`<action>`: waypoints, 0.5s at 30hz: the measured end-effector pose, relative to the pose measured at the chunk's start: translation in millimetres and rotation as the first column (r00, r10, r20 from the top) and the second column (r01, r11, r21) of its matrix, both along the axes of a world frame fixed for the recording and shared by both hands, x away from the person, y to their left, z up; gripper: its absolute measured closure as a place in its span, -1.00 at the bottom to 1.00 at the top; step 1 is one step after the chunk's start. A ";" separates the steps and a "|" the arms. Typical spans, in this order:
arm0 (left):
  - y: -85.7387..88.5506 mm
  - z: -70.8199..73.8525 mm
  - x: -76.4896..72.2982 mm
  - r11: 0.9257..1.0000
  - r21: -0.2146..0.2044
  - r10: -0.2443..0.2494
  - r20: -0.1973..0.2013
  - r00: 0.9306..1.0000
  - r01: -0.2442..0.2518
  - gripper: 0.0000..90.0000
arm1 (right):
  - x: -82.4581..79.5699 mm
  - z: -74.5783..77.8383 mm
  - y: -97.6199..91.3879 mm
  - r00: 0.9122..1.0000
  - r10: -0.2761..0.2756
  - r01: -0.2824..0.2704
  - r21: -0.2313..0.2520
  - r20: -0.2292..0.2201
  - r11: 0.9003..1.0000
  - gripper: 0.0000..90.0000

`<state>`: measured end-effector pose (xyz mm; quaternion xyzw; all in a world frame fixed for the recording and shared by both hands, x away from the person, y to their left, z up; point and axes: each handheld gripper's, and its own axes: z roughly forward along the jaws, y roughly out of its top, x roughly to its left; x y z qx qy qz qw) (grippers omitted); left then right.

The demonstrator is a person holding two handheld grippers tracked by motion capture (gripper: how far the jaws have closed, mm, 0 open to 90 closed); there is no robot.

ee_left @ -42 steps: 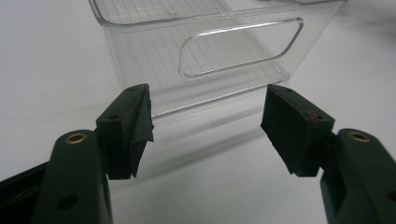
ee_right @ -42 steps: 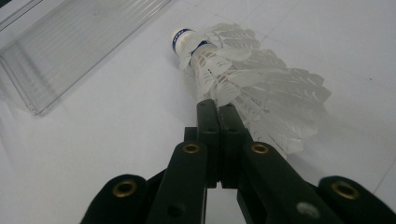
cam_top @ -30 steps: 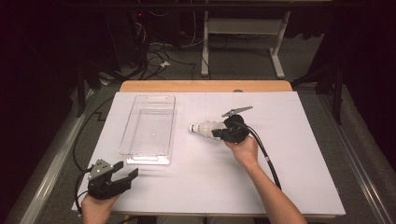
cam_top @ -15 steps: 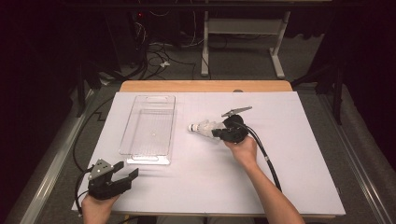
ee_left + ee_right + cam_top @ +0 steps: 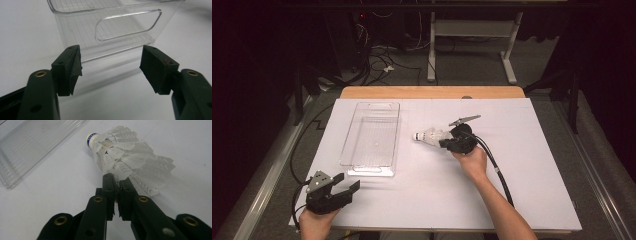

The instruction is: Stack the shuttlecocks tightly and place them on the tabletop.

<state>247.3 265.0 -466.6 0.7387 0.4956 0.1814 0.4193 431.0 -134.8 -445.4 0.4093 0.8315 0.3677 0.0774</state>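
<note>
Here the right tool (image 5: 116, 186) is pinching the feather skirt of a white shuttlecock (image 5: 120, 157), its jaws having just been easing apart a little, with a feather edge between them. The shuttlecock is lying on the white tabletop (image 5: 532, 165) just to the right of the clear plastic tray (image 5: 372, 137), cork end pointing toward the tray. The left tool (image 5: 110, 67) is standing wide with nothing between its jaws, facing the tray's near end wall.
</note>
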 end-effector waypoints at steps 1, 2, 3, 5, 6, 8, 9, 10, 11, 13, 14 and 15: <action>0.1 0.0 0.0 1.000 -0.001 0.000 0.000 1.000 0.000 -0.24 | -0.1 -0.3 0.1 1.000 -0.001 0.001 -0.001 0.000 1.000 0.87; 0.2 -0.1 0.0 1.000 -0.002 0.001 0.002 1.000 -0.001 -0.24 | -0.2 -0.6 0.0 1.000 -0.004 0.004 -0.003 -0.001 1.000 0.85; 0.4 -0.2 0.1 1.000 -0.002 0.001 0.002 1.000 -0.001 -0.24 | -0.2 -0.8 -0.1 1.000 -0.006 0.006 -0.002 -0.004 1.000 0.84; 0.6 -0.3 0.3 1.000 -0.004 0.002 0.001 1.000 -0.002 -0.24 | -0.3 -1.1 -0.3 1.000 -0.006 0.006 -0.002 -0.006 1.000 0.83; 0.5 -0.4 0.5 1.000 -0.007 0.003 0.001 1.000 -0.003 -0.24 | -0.4 -1.2 -0.3 1.000 -0.008 0.008 -0.002 -0.007 1.000 0.81; 0.7 -0.5 0.7 1.000 -0.009 0.001 0.000 1.000 -0.001 -0.24 | -0.7 -1.1 -0.5 1.000 -0.015 0.015 0.003 -0.012 1.000 0.78; 0.9 -0.5 0.8 1.000 -0.009 0.000 0.000 1.000 0.000 -0.24 | -1.0 -0.8 -0.7 1.000 -0.015 0.015 0.001 -0.011 1.000 0.76; 1.2 -0.5 0.8 1.000 -0.009 -0.001 -0.002 1.000 0.001 -0.24 | -1.2 -0.4 -0.6 1.000 -0.017 0.017 0.000 -0.012 1.000 0.74; 1.6 -0.6 0.8 1.000 -0.010 -0.001 -0.001 1.000 0.001 -0.24 | -1.7 0.2 -0.5 1.000 -0.018 0.018 0.001 -0.013 1.000 0.71; 1.9 -0.7 0.8 1.000 -0.014 0.000 -0.002 1.000 0.000 -0.24 | -2.9 1.2 -0.7 1.000 -0.022 0.022 0.002 -0.010 1.000 0.64; 1.9 -0.7 0.8 1.000 -0.014 0.000 -0.002 1.000 0.000 -0.24 | -3.5 1.7 -1.0 1.000 -0.025 0.025 0.000 -0.010 1.000 0.60; 1.8 -0.7 0.7 1.000 -0.013 0.000 -0.002 1.000 0.000 -0.24 | -3.9 2.0 -1.4 1.000 -0.027 0.027 -0.003 -0.006 1.000 0.54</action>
